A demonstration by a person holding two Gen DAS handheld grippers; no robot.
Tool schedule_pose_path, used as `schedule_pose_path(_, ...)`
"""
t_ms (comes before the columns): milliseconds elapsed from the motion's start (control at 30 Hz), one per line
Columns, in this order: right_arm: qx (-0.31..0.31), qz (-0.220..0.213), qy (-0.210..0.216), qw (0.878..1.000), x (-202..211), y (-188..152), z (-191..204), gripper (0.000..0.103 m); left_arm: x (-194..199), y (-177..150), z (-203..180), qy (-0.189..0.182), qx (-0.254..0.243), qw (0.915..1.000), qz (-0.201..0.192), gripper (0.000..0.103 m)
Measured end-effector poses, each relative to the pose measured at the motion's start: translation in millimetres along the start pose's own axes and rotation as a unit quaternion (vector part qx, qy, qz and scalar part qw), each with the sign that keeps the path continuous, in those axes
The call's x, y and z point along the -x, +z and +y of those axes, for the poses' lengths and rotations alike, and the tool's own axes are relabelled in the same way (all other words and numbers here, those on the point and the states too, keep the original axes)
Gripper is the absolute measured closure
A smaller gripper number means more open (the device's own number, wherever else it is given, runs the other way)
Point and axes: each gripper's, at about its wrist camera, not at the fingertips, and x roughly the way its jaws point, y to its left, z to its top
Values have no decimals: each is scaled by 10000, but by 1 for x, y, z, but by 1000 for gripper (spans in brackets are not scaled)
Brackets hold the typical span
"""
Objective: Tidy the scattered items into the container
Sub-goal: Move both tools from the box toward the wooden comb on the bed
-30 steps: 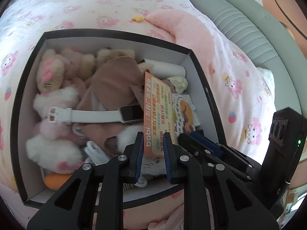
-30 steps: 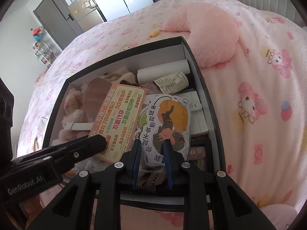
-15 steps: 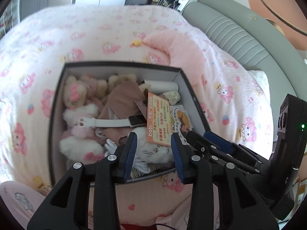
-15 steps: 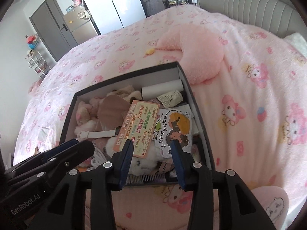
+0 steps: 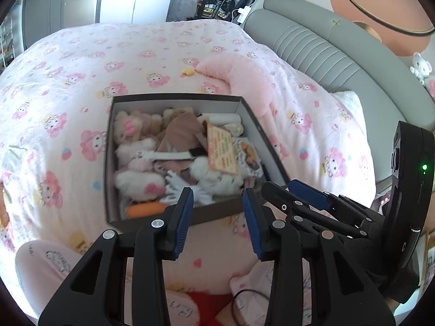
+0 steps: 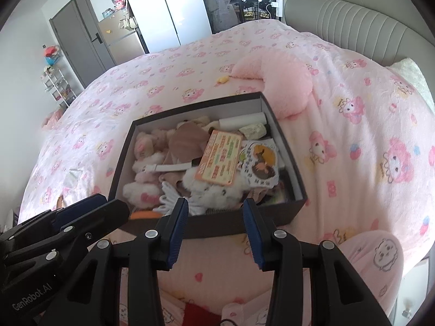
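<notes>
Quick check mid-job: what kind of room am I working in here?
Most likely a bedroom. The box sits on a bed covered by a pink cartoon-print blanket, with a grey padded headboard behind and a wardrobe with hanging clothes at the far wall.

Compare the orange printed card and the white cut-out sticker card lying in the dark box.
The orange printed card is rectangular with rounded corners; the white cut-out sticker card has a wavy, irregular edge. The orange card carries rows of coloured text; the white one shows a dark figure on an orange circle. Both lie loose on top of the dark box's contents, side by side.
</notes>
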Motion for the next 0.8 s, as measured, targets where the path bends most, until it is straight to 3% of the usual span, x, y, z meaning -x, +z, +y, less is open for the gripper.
schedule_pose_path(433,538,110,34,9985,2,-7,57,65,33,-11,43,301,268,9990,-170,66)
schedule_pose_path(800,1238,254,211,9918,-18,-5,131,65,58,-21,114,736,773,9938,-298,70)
